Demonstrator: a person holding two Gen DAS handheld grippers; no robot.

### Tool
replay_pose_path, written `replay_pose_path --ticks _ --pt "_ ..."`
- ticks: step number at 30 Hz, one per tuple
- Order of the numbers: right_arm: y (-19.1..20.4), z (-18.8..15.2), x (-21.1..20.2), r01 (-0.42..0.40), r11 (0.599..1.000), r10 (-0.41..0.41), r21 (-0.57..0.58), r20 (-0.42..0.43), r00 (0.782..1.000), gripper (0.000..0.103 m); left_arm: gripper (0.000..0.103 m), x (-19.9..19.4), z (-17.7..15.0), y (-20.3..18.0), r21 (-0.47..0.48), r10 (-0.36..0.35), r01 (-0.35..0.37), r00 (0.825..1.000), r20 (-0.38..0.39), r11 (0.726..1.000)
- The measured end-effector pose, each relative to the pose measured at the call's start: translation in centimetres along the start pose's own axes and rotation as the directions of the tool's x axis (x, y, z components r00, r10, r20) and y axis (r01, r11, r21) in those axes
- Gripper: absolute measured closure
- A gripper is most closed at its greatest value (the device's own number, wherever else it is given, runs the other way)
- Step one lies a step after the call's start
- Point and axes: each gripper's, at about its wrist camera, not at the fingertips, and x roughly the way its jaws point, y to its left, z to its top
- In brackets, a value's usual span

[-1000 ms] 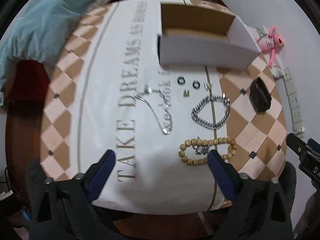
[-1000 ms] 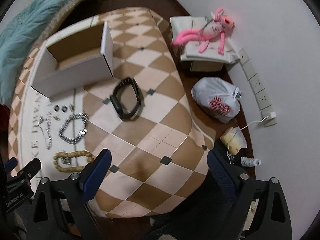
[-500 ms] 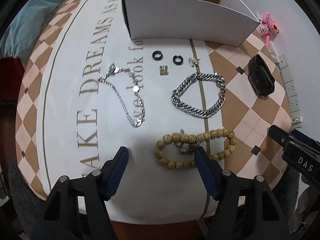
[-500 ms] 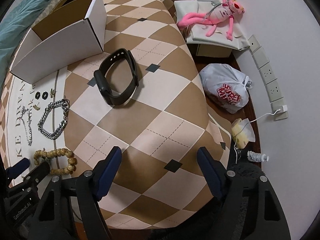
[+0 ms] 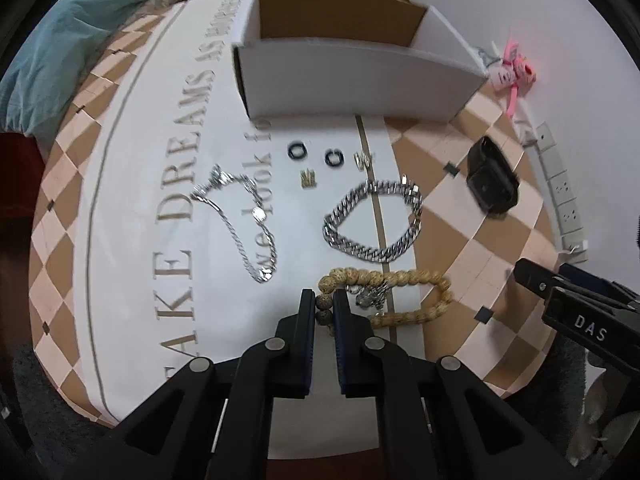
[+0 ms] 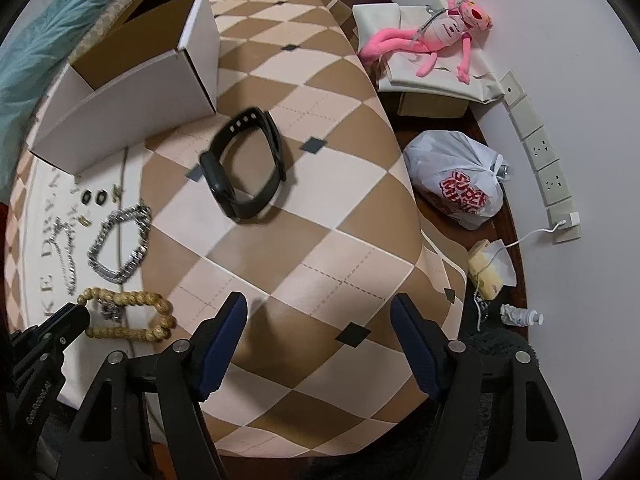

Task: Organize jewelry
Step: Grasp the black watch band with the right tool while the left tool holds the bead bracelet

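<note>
Left-wrist view first: I see my left gripper point(image 5: 324, 312) low over the white lettered cloth point(image 5: 140, 200), its jaws pinched together on the near-left end of the wooden bead bracelet point(image 5: 386, 298). The beads are tan and round, in a flattened loop with a small metal charm in the middle. Just beyond it lies the heavy silver chain bracelet point(image 5: 374, 220), and to its left the thin silver chain point(image 5: 244, 220). Two black rings point(image 5: 316, 154) and two small gold pieces lie nearer the white cardboard box point(image 5: 360, 76), which stands open at the far side. A black watch band point(image 5: 492, 178) sits off to the right on the checkered cover.

Right-wrist view: my right gripper point(image 6: 320, 344) hangs above the brown-and-cream checkered cover point(image 6: 320, 240), jaws spread wide and holding nothing. The watch band point(image 6: 244, 174) lies ahead of it, beside the box point(image 6: 132, 108). At far left the beads point(image 6: 132, 316) meet the left gripper's tip point(image 6: 68, 320).
</note>
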Motion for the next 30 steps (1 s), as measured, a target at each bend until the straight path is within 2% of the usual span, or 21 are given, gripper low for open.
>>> replay_pose_path --ticks 5,8,11,16,20,24,30 --pt "0.2 1.4 -1.2 -0.047 0.999 0.047 0.003 0.043 0.998 0.027 0.097 -3.2 0.5 0.7 -0.006 0.010 -0.009 0.997 0.079 1.000" --pt "0.9 2.3 -1.6 -0.056 0.998 0.057 -0.017 0.074 0.996 0.027 0.097 -4.2 1.2 1.1 -0.005 0.044 -0.044 0.992 0.122 0.999" --pt "2.2 3.3 -1.7 -0.044 0.998 0.049 -0.053 0.113 0.992 0.028 0.097 -3.9 2.5 0.5 -0.007 0.082 -0.082 0.987 0.141 0.997" --pt "5.0 4.9 -0.7 0.010 0.990 0.009 -0.139 0.136 0.991 0.038 0.097 -4.0 2.9 1.1 -0.020 0.116 -0.115 0.981 0.155 0.993" --pt "6.7 5.5 0.6 0.052 0.977 -0.028 -0.207 0.120 0.992 0.057 0.097 -3.8 3.4 1.1 -0.019 0.130 -0.129 0.979 0.159 0.991" --pt "7.5 5.7 1.6 0.063 0.966 -0.039 -0.250 0.098 0.994 0.088 0.097 -3.6 3.8 1.0 -0.022 0.132 -0.130 0.978 0.158 0.991" --pt "7.3 5.0 1.1 0.001 0.968 0.027 -0.249 0.108 0.994 0.089 0.097 -4.4 4.0 0.8 -0.025 0.103 -0.100 0.981 0.165 0.995"
